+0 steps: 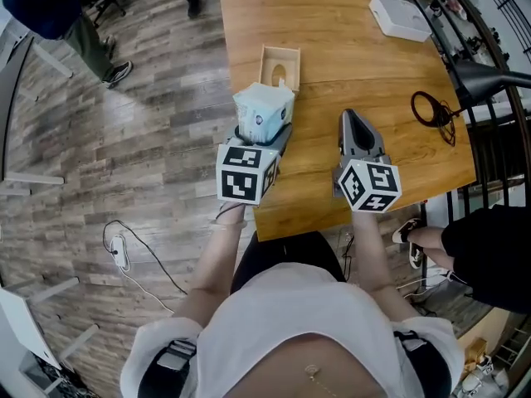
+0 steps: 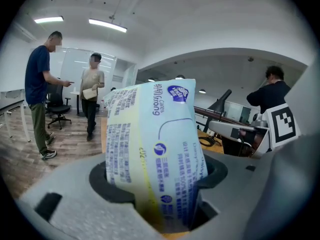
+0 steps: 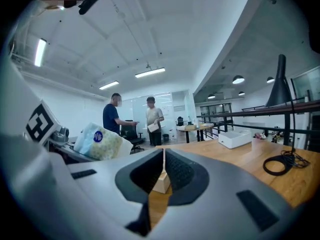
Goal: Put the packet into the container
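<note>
My left gripper (image 1: 264, 129) is shut on a pale blue and white tissue packet (image 1: 264, 110), which stands upright between its jaws, above the near part of the wooden table (image 1: 348, 40). In the left gripper view the packet (image 2: 155, 149) fills the middle of the picture. A small open wooden container (image 1: 267, 59) stands on the table just beyond the packet. My right gripper (image 1: 348, 116) hovers to the right, shut, with nothing between its jaws (image 3: 163, 166). From the right gripper view the packet (image 3: 100, 141) is at the left, and a corner of the container (image 3: 161, 183) shows below the jaws.
A white box (image 1: 400, 16) lies at the table's far right corner, and a coiled black cable (image 1: 431, 110) by the right edge. A black desk lamp (image 1: 489, 77) reaches in from the right. Two people (image 2: 45, 89) stand on the wooden floor beyond the table.
</note>
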